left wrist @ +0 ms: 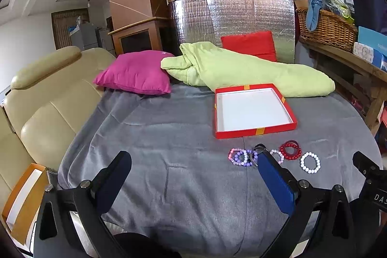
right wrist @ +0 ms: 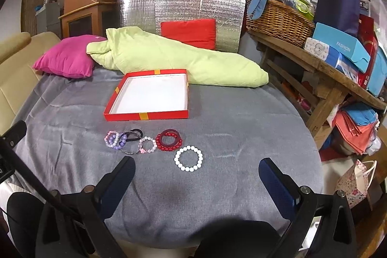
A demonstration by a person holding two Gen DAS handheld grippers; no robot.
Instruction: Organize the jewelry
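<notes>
A shallow red box [left wrist: 254,132] [right wrist: 145,115] with a white inside lies open and empty on the grey cloth. In front of it lies a row of bead bracelets: a purple and pink cluster [left wrist: 239,157] [right wrist: 115,140], a pale pink one [right wrist: 147,144], dark red ones [left wrist: 290,149] [right wrist: 169,140] and a white one [left wrist: 310,162] [right wrist: 188,158]. My left gripper [left wrist: 193,158] is open, its right finger in front of the row's middle. My right gripper [right wrist: 197,167] is open just short of the white bracelet. Neither holds anything.
A green quilt [right wrist: 169,57], a pink cushion [right wrist: 65,59] and a red cushion [right wrist: 188,33] lie behind the box. A beige leather seat [left wrist: 48,100] borders the left. A wooden bench [right wrist: 321,64] with a basket and boxes stands on the right.
</notes>
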